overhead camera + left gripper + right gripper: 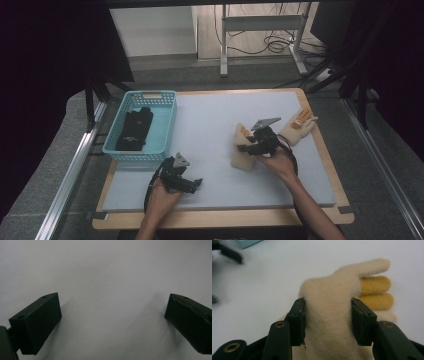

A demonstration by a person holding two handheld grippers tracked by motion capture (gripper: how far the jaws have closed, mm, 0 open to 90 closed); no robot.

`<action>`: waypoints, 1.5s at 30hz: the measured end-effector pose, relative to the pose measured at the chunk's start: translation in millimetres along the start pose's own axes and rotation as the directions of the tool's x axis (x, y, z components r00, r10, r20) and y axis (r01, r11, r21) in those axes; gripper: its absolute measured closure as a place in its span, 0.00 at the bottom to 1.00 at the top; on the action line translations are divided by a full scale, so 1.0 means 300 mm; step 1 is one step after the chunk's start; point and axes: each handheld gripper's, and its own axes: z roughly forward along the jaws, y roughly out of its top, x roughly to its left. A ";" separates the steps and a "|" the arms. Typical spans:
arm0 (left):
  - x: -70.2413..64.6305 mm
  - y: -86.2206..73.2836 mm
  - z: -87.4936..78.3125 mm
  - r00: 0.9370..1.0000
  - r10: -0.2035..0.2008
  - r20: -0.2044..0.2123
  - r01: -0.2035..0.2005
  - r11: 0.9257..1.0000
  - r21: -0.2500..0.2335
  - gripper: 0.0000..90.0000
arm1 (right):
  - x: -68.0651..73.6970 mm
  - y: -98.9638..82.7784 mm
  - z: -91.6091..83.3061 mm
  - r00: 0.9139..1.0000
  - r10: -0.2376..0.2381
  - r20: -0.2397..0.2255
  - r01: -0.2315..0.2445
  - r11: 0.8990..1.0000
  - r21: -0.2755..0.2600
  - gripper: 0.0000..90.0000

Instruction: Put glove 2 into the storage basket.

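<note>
Glove (pixel 329 315) unlabelled, between right jaws

The left gripper (pixel 196 184) lies low near the near edge with jaws wide apart, while the right gripper (pixel 327 320) has its jaws clamped, forearm angled inward.

The right gripper (pixel 327 320) has its black fingers (pixel 297 320) pressed against both sides of a cream woolly glove (pixel 332 300) over the white tabletop (pixel 274 277).
</note>
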 end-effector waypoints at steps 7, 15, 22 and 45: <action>0.000 0.000 0.000 1.000 0.001 0.000 -0.001 1.000 0.000 0.01 | 0.132 -0.054 0.037 0.996 -0.006 -0.084 0.009 1.000 0.030 0.47; 0.000 0.000 0.000 1.000 0.001 -0.001 -0.001 1.000 0.000 0.01 | 0.127 -0.050 0.004 0.996 -0.011 -0.084 0.010 1.000 -0.006 0.33; 0.000 0.000 0.000 1.000 0.000 -0.001 0.000 1.000 -0.001 0.01 | 0.006 -0.075 -0.060 0.998 0.052 0.031 -0.051 0.998 -0.025 0.39; 0.001 0.000 0.000 1.000 0.001 -0.001 -0.001 1.000 0.000 0.02 | -0.468 -0.179 -0.281 0.856 0.308 0.415 -0.285 0.951 -0.118 0.46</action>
